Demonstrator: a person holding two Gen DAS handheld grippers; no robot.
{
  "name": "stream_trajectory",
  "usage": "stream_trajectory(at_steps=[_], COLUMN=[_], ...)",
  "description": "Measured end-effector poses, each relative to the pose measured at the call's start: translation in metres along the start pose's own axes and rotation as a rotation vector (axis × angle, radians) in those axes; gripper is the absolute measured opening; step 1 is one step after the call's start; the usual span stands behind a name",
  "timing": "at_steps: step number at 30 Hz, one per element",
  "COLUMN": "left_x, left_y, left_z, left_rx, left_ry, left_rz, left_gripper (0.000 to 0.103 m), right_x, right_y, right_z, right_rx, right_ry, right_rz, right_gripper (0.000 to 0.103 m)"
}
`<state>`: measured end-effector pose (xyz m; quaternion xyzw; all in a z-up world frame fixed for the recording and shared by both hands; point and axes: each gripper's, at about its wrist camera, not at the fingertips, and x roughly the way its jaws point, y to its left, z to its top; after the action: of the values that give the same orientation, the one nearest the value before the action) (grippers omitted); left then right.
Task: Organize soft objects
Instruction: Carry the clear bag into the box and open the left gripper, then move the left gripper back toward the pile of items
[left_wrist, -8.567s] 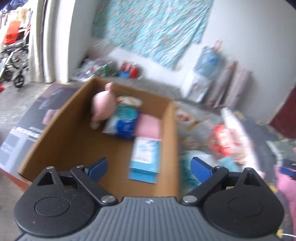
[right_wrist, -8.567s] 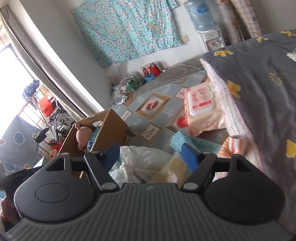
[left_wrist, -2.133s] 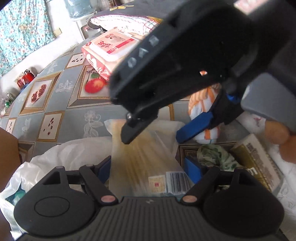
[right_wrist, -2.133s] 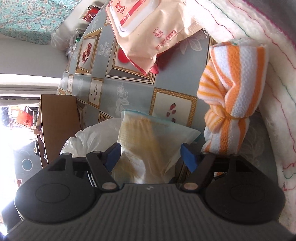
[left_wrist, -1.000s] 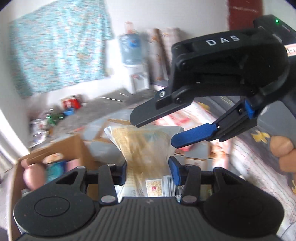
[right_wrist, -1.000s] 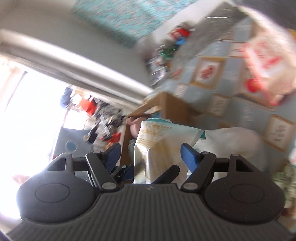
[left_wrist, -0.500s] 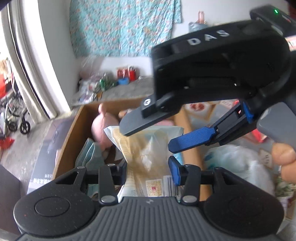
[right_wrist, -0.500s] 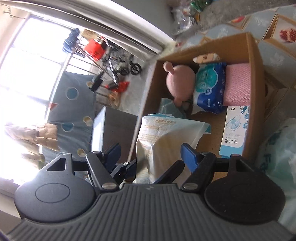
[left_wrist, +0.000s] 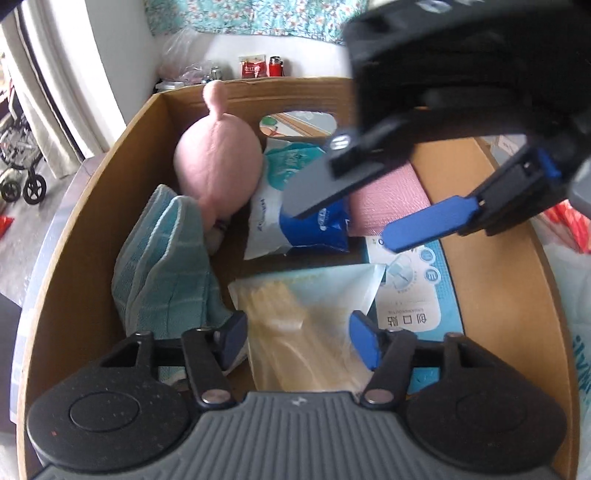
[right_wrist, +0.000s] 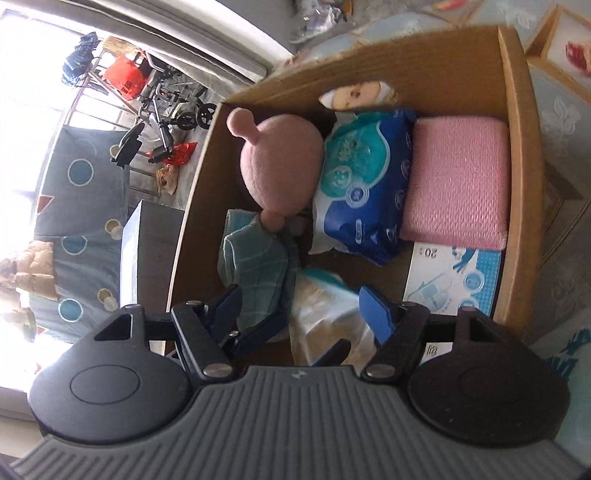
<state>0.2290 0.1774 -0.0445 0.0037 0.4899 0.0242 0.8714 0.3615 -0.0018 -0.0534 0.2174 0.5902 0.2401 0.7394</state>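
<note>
A cardboard box (left_wrist: 92, 206) (right_wrist: 517, 177) holds a pink plush toy (left_wrist: 218, 162) (right_wrist: 280, 166), a folded teal towel (left_wrist: 162, 266) (right_wrist: 258, 273), a blue wipes pack (left_wrist: 295, 221) (right_wrist: 362, 184), a pink sponge pad (left_wrist: 388, 199) (right_wrist: 454, 184) and a blue plaster box (left_wrist: 417, 299) (right_wrist: 454, 280). A clear bag of yellowish contents (left_wrist: 306, 328) (right_wrist: 325, 314) lies in the box between the fingers of my left gripper (left_wrist: 299, 336), which is open. My right gripper (right_wrist: 299, 306) is open above the box; it shows in the left wrist view (left_wrist: 343, 218).
A dark board (right_wrist: 147, 251) lies left of the box. A white plastic bag (left_wrist: 576, 295) lies to its right on patterned floor tiles (right_wrist: 561, 92). A wheeled frame (left_wrist: 18, 170) and curtains stand by the window at left. Bottles (left_wrist: 258, 68) line the far wall.
The left gripper carried the clear bag down into the box and opened around it. The right gripper stayed open above and followed over the box.
</note>
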Motion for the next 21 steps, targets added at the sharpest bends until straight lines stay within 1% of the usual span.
stream_trajectory(at_steps=[2, 4, 6, 8, 10, 11, 16, 21], left_x=[0.002, -0.002, -0.003, 0.009, 0.018, 0.023, 0.035, 0.044], left_y=[0.007, 0.009, 0.008, 0.01, 0.008, 0.008, 0.012, 0.012], left_z=[0.001, 0.0, -0.003, -0.001, -0.002, -0.002, 0.008, 0.015], left_rx=[-0.006, 0.005, 0.027, 0.042, 0.05, 0.048, 0.019, -0.013], left_ry=[0.014, 0.038, 0.066, 0.101, 0.132, 0.141, 0.137, 0.133], left_rz=[0.001, -0.002, -0.017, -0.019, -0.017, -0.026, -0.007, -0.01], left_gripper=[0.066, 0.061, 0.06, 0.058, 0.05, 0.049, 0.045, 0.045], right_x=[-0.01, -0.024, -0.04, -0.058, -0.077, -0.086, -0.133, -0.169], right_y=[0.003, 0.006, 0.008, 0.007, 0.003, 0.0, -0.024, -0.056], right_z=[-0.002, -0.005, -0.01, -0.017, -0.025, -0.029, -0.056, -0.085], right_rx=[-0.014, -0.026, -0.048, -0.061, -0.066, -0.067, -0.056, -0.016], right_ry=[-0.017, -0.037, -0.066, -0.099, -0.13, -0.145, -0.212, -0.281], right_rz=[0.013, 0.033, 0.049, 0.069, 0.091, 0.098, 0.11, 0.082], right_gripper=[0.071, 0.071, 0.071, 0.071, 0.071, 0.071, 0.071, 0.071])
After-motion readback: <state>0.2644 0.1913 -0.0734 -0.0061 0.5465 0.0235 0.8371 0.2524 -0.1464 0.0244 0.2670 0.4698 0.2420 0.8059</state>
